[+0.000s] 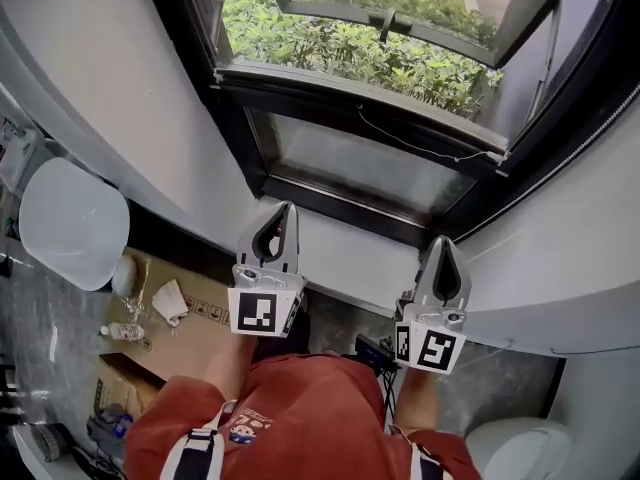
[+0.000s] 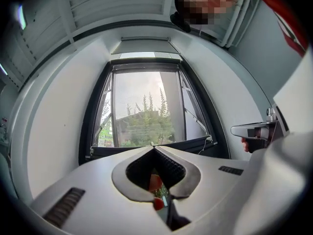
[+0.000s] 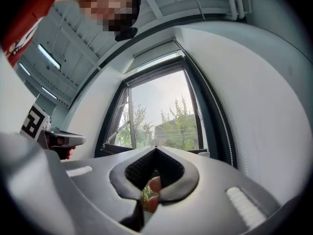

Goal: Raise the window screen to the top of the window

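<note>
The window has a dark frame (image 1: 245, 153). Its grey mesh screen (image 1: 360, 168) covers only the low part, from the sill up to a dark bar (image 1: 330, 96) with a thin cord (image 1: 420, 148). Above the bar I see green bushes outside. In the head view both grippers point at the window from in front of the white ledge (image 1: 350, 258). The left gripper (image 1: 283, 211) and the right gripper (image 1: 443, 243) are both shut with nothing between the jaws, and both are short of the screen. In the left gripper view the bar (image 2: 132, 151) lies just beyond the left gripper (image 2: 154, 148). The right gripper (image 3: 156, 148) faces the same window.
An outward-opening pane (image 1: 390, 13) stands open above the bar. White walls flank the window recess on both sides. On the floor at left are a white rounded lid (image 1: 75, 223) and a cardboard box (image 1: 180, 338) with small items. Another white rounded object (image 1: 525, 448) sits at bottom right.
</note>
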Demonstrator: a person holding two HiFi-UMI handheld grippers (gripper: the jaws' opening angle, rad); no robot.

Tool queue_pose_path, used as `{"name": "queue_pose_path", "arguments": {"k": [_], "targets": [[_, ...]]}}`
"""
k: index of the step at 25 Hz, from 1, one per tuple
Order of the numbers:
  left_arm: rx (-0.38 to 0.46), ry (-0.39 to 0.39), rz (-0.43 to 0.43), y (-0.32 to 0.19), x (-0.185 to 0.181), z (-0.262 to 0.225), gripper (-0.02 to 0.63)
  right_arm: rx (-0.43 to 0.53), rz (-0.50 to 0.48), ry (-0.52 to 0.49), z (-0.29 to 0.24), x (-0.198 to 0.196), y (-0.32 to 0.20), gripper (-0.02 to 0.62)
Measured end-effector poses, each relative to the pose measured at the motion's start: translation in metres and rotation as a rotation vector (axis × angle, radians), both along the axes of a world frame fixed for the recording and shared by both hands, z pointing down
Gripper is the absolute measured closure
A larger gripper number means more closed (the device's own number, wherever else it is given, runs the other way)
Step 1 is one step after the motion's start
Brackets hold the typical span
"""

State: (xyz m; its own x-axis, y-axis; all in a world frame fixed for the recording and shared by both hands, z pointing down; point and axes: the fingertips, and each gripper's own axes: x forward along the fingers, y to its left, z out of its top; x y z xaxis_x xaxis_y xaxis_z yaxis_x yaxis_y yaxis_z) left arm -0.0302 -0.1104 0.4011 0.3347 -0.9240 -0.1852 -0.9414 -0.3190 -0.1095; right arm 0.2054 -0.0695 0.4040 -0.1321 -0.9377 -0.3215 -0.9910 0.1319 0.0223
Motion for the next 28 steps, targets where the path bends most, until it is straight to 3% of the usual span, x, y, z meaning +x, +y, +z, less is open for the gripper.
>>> {"name": "queue_pose_path", "arguments": {"k": [9,17,21,28], "targets": [[-0.024,0.039,0.078,-0.084,-0.046,0.008,0.6,-0.019,0.093,0.091,-0.01,-0.053,-0.067,0.586],[-0.041,0.036,0.176,-0.142,-0.059,0.005,0.6,-0.035,0.186,0.154,-0.026,-0.076,-0.105,0.586],[-0.044,0.05,0.204,-0.155,-0.054,0.003,0.6,-0.044,0.208,0.176,-0.03,-0.073,-0.117,0.586],[-0.038,-0.016,0.167,-0.174,-0.029,0.004,0.6,-0.007,0.218,0.184,-0.041,-0.039,-0.124,0.586]]}}
